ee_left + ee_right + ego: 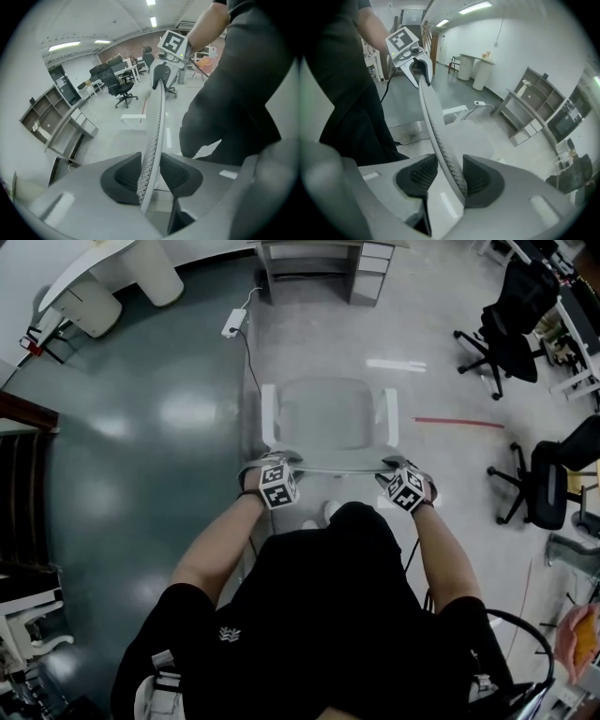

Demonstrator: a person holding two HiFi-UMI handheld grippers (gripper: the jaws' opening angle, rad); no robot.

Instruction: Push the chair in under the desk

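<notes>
Seen from above in the head view, a pale grey mesh chair (328, 413) with white armrests stands in front of me, facing the grey desk (314, 251) at the far end. Both grippers sit on the top edge of its backrest (336, 468). My left gripper (266, 468) straddles the left end; in the left gripper view (151, 176) both dark pads lie against the backrest (157, 117). My right gripper (397, 472) straddles the right end; in the right gripper view (449, 176) the backrest (433, 126) lies against one pad, with a slim gap at the other.
A power strip with its cable (233, 324) lies on the floor left of the chair's path. Black office chairs (506, 324) (553, 479) stand to the right, past a red floor line (459, 423). A white curved counter (122, 268) is at the far left.
</notes>
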